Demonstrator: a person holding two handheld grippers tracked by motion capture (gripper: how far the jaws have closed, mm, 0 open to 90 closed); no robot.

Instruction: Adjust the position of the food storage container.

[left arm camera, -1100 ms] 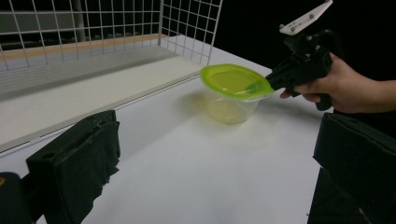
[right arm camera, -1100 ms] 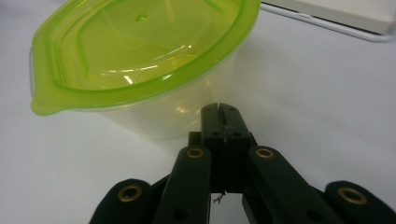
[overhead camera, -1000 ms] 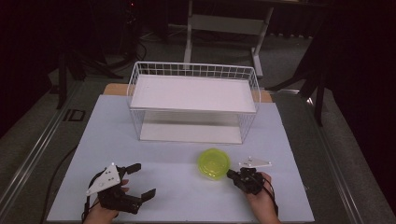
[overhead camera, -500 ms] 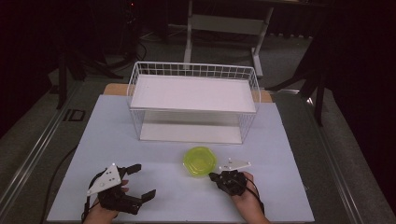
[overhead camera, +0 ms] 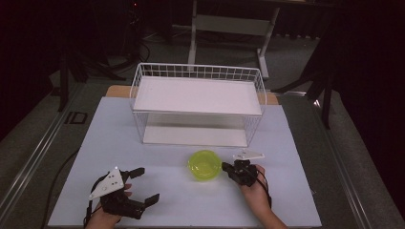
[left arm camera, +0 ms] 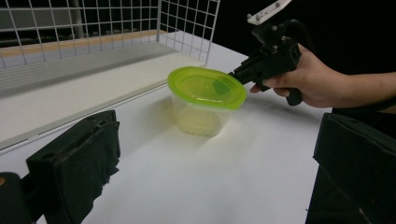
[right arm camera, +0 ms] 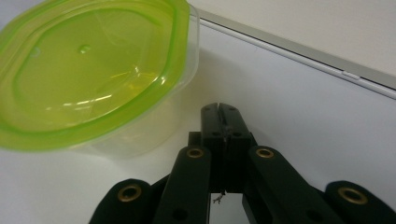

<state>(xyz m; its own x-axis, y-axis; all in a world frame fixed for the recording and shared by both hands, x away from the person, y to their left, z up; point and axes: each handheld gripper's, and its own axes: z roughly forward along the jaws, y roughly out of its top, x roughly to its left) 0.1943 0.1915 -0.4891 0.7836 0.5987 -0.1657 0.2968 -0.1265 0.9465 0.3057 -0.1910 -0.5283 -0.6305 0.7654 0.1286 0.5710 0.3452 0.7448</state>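
My right hand-held gripper point(overhead camera: 228, 167) is black, like my left hand-held gripper point(overhead camera: 143, 185). The container point(overhead camera: 204, 165) is clear with a lime-green lid point(left arm camera: 206, 87). The wire basket point(overhead camera: 197, 76) is white, gridded, on a pale tabletop point(overhead camera: 286, 191).

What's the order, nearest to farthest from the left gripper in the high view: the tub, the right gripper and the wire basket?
From the left gripper:
1. Tub, just right of it on the table's middle.
2. Right gripper, shut, at the tub's far side.
3. Wire basket, at the table's back.
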